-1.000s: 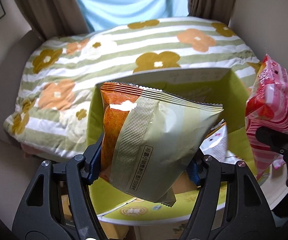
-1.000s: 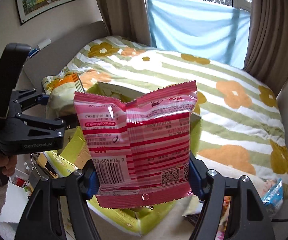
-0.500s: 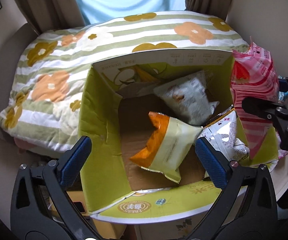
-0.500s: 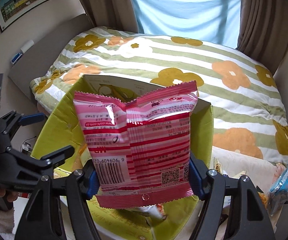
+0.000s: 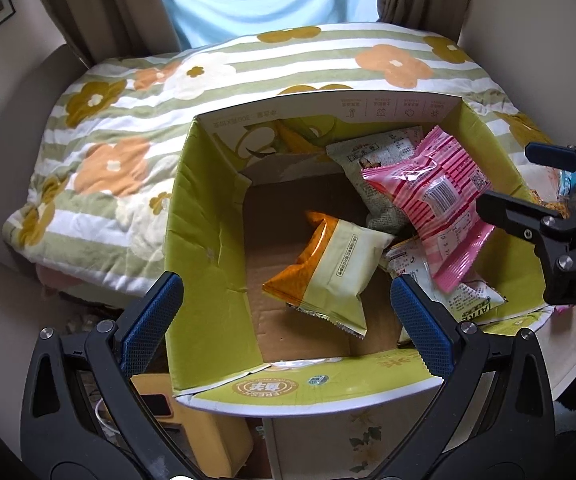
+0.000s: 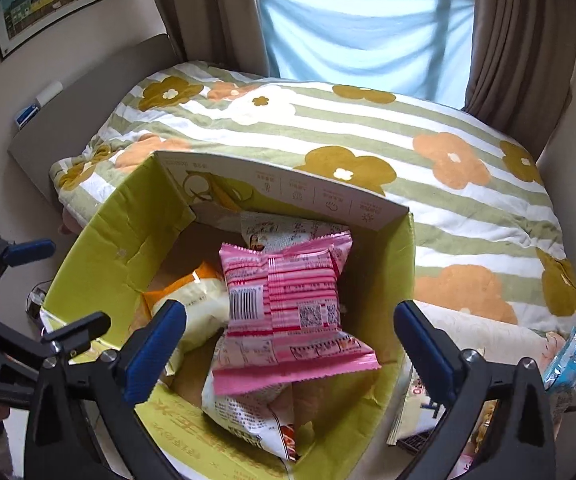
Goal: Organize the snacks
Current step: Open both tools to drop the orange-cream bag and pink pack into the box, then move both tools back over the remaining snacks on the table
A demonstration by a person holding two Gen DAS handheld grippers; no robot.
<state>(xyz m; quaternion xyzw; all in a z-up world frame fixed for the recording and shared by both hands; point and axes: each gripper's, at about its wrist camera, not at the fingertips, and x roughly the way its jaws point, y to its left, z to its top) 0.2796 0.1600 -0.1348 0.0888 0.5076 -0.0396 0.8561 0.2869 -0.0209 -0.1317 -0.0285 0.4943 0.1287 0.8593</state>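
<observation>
An open yellow-green cardboard box (image 5: 207, 216) (image 6: 103, 248) holds several snack packets. A pink striped packet (image 5: 436, 204) (image 6: 288, 312) lies on top of the pile at the box's right side. An orange and cream packet (image 5: 332, 268) (image 6: 195, 300) lies on the box floor. A white printed packet (image 5: 376, 156) (image 6: 279, 232) leans against the far wall. My left gripper (image 5: 288, 312) is open and empty above the box's near edge. My right gripper (image 6: 288, 344) is open and empty just above the pink packet.
The box stands in front of a bed with a green striped flowered quilt (image 5: 127, 120) (image 6: 408, 152). More snack packets, one blue (image 6: 564, 364), lie to the right of the box. A yellow case (image 5: 191, 436) sits below the box. Curtains and a window are behind.
Both grippers opened. The left let the orange and cream packet fall into the box, then the right let the pink packet fall onto the pile.
</observation>
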